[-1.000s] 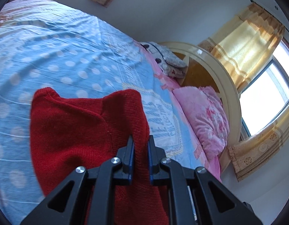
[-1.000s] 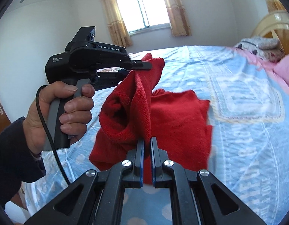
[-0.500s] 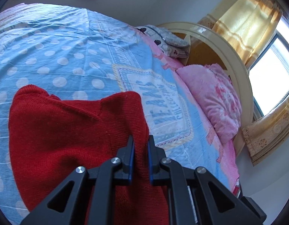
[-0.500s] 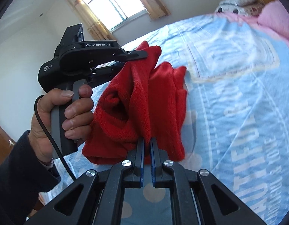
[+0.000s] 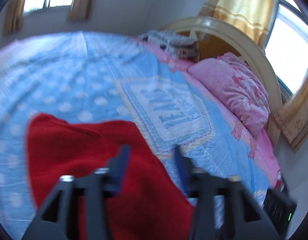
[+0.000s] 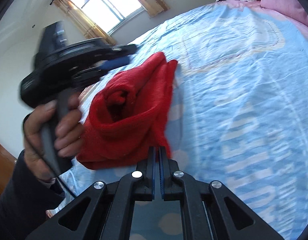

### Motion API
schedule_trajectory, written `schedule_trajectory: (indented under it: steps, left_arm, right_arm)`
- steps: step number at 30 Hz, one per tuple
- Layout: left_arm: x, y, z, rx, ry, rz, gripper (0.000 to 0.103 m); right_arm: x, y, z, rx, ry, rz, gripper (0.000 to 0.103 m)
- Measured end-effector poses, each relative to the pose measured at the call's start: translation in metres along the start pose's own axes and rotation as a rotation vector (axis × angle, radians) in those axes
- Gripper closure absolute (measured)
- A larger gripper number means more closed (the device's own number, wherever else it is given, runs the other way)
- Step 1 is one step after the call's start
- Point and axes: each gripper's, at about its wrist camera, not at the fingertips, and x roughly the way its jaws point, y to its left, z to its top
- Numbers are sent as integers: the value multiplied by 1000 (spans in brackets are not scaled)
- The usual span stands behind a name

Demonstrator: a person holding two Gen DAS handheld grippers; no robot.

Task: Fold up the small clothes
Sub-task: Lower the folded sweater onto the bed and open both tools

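Since a moment ago, my left gripper point(image 5: 151, 150) has let go: its fingers now stand apart above the red sweater point(image 6: 131, 118). That sweater lies bunched on the blue bed point(image 6: 244, 80), one edge pinched in my right gripper's point(image 6: 157, 150) closed fingers.

free: blue bedspread point(image 6: 244, 80) beyond sweater | blocked: pink pillow point(image 5: 234, 92), headboard point(image 5: 260, 60)

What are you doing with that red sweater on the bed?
A person is folding a small red sweater on the blue bedspread using two handheld grippers. The right gripper is shut on one edge of it. The left gripper has its fingers spread open above the sweater, gripping nothing.
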Motion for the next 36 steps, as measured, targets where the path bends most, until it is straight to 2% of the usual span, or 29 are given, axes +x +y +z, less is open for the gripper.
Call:
schedule_trajectory:
  steps: [2, 4, 6, 8, 9, 11, 12, 13, 14, 15, 16, 17, 18, 22, 25, 30, 33, 35, 36]
  left_arm:
    - [-31, 7, -16, 35, -81, 56, 25]
    - [-51, 17, -33, 58, -114, 104, 21]
    - [-67, 33, -54, 66, -144, 181, 14]
    - [-74, 49, -70, 52, -155, 246, 12]
    - [-73, 56, -75, 38, -144, 256, 12]
    - [-67, 69, -83, -4, -95, 261, 12]
    - [-63, 74, -85, -21, -80, 269, 12]
    - [-61, 75, -87, -26, -78, 267, 12]
    - [-60, 75, -89, -28, -80, 269, 12]
    - [-59, 75, -89, -29, -82, 272, 12]
    - [-58, 75, -89, -33, -85, 269, 12]
    - [-57, 74, -90, -38, -86, 262, 11]
    - [-58, 73, -93, -41, -86, 254, 9]
    - [-50, 68, -106, -4, -56, 237, 3]
    - [-48, 64, -109, 16, -49, 224, 3]
    - [-49, 64, -114, 18, -56, 234, 0]
    - [-49, 70, -115, -14, -51, 213, 0]
    - [-46, 75, -114, -42, -40, 191, 0]
    - [-46, 77, -114, -53, -37, 181, 0]
  right_arm:
    - [-9, -4, 1, -18, -38, -37, 100]
    - [-19, -4, 4, -42, -94, -100, 98]
    - [-30, 4, 9, -63, -158, -116, 79]
    - [-39, 19, 16, -95, -212, -76, 26]
    - [-43, 27, 20, -108, -247, -48, 25]
    - [-42, 47, 31, -144, -272, 21, 27]
    - [-36, 57, 37, -161, -259, 13, 29]
    - [-27, 64, 43, -175, -242, -3, 41]
    - [-15, 69, 48, -185, -202, -11, 69]
    - [0, 69, 51, -178, -140, -18, 86]
    - [11, 69, 52, -158, -89, -35, 96]
    - [21, 63, 51, -127, -43, -53, 97]
    - [23, 58, 48, -112, -33, -54, 97]
    - [12, 34, 35, -105, -55, -133, 99]
    - [12, 16, 30, -74, -34, -165, 99]
    - [20, 24, 26, -133, -29, -199, 98]
    - [10, 37, 24, -199, -69, -231, 94]
    - [0, 46, 27, -213, -127, -247, 82]
    - [-8, 55, 32, -229, -172, -245, 81]
